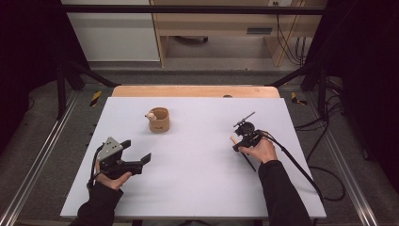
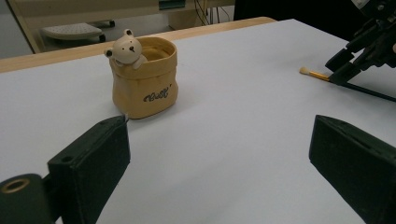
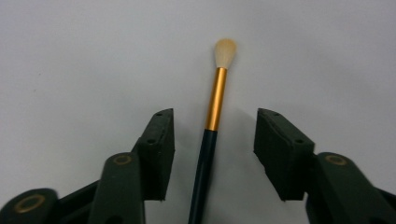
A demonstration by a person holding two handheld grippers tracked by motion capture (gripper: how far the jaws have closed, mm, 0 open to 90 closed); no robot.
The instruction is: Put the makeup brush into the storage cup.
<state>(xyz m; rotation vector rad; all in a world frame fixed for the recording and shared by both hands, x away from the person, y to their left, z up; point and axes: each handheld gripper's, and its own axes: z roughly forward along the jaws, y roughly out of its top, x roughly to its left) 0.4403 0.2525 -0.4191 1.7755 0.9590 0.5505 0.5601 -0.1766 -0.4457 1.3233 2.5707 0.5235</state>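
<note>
High view: slim paintbrush with dark handle, gold ferrule and pale bristle tip (image 1: 234,139) lies flat on the white table (image 1: 197,155), under the right gripper (image 1: 241,141), at 3 o'clock from the tan bear-trimmed ceramic pot (image 1: 159,120).

Left gripper view: left gripper (image 2: 219,158) gaping, empty; pot at 11 o'clock.

Right gripper view: jaws straddle the handle, untouching. Judged light, stiff, prone to roll; grip below the ferrule.

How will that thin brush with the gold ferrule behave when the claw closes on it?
The thin dark-handled brush with gold ferrule and pale tip looks stiff and light. Its round handle lies flat on the white table, so it may roll or skid if one pad touches first. The right claw straddles it, pads apart; the glossy handle could be slippery.
</note>
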